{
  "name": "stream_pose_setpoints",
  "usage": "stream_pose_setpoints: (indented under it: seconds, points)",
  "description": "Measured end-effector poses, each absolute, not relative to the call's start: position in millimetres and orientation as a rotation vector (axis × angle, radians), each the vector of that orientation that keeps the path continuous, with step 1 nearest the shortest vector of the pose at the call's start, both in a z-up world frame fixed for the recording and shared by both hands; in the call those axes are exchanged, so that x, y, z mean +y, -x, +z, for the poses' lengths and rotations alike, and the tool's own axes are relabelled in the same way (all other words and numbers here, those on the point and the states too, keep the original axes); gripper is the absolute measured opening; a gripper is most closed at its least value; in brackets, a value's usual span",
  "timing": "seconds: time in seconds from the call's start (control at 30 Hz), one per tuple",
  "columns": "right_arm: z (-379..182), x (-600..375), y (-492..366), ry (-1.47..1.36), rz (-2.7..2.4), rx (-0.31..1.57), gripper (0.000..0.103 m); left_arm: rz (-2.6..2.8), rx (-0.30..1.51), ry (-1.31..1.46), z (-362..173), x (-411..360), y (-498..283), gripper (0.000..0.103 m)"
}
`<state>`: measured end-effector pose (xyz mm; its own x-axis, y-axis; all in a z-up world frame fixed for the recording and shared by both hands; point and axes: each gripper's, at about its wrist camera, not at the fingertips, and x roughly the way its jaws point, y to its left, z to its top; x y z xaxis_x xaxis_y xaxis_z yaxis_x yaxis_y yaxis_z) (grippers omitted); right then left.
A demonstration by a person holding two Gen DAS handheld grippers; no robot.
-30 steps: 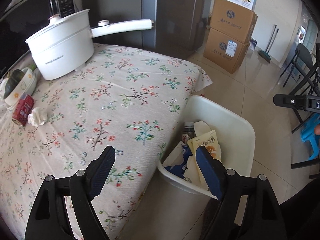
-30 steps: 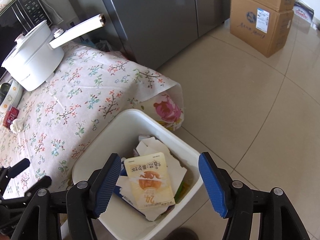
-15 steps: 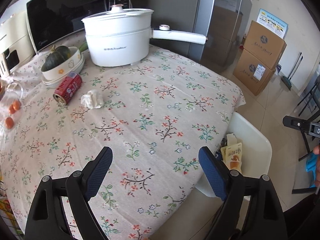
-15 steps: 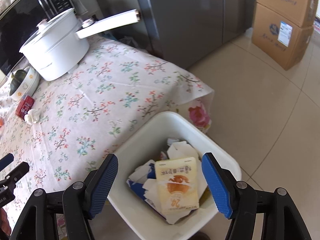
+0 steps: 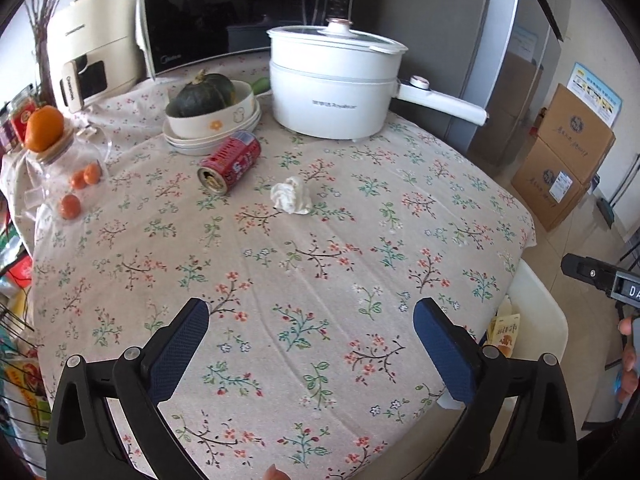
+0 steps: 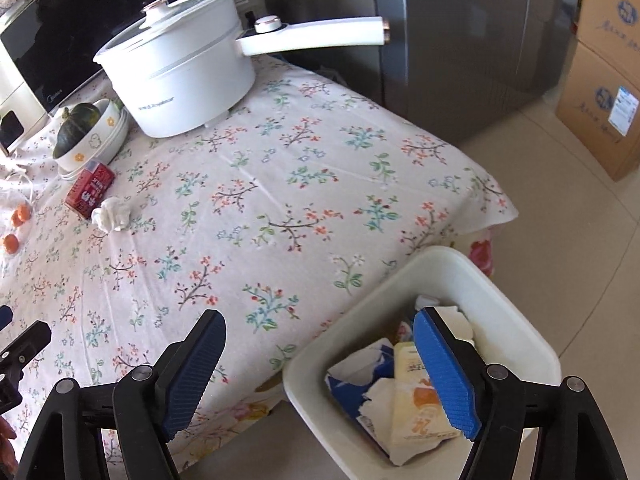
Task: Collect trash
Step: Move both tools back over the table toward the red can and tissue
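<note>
Left gripper (image 5: 311, 322) hangs over the near part of the flowered tablecloth (image 5: 400, 216) with its jaws spread wide; they have just been opening further and nothing is between the blue pads. Ahead of it and slightly to its left, toward the far side of the table, lie the two pieces of trash not yet collected: a crumpled white tissue (image 5: 292, 195), the closer one, and just beyond and left of it a red drink can (image 5: 230, 163) on its side. The can's long axis runs on a slant, its open mouth turned toward the gripper and to the left, its base pointing away toward the stacked bowls with the green squash (image 5: 212, 114); tissue and can are near each other but apart. Right gripper (image 6: 319, 352) is also wide and empty, its jaws having just been opening too, and it sits over the table's edge with its right pad above the white trash bin (image 6: 472, 268), which already holds torn paper and a yellow carton (image 6: 416, 408). From this gripper the tissue (image 6: 111, 213) and can (image 6: 90, 189) lie far off to its upper left, well apart from it. So the left gripper looks the nearer to both pieces, with the tissue almost straight along its line of reach, while the bin lies to its right, off the table's corner. A grab on the can would, I judge, want the jaws set across its slanted body, not along it.
</note>
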<state>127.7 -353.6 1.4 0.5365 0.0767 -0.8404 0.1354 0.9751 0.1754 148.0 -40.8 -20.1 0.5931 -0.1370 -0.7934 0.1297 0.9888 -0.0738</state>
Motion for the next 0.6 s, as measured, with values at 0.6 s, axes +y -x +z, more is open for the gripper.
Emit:
stream_pose_setpoints:
  seconds: [0.6]
  points:
    - [-47,-215,-233,-0.099,0.099,1.105,0.083,0.056,0.936,0.137,-30,91,-175,0.103]
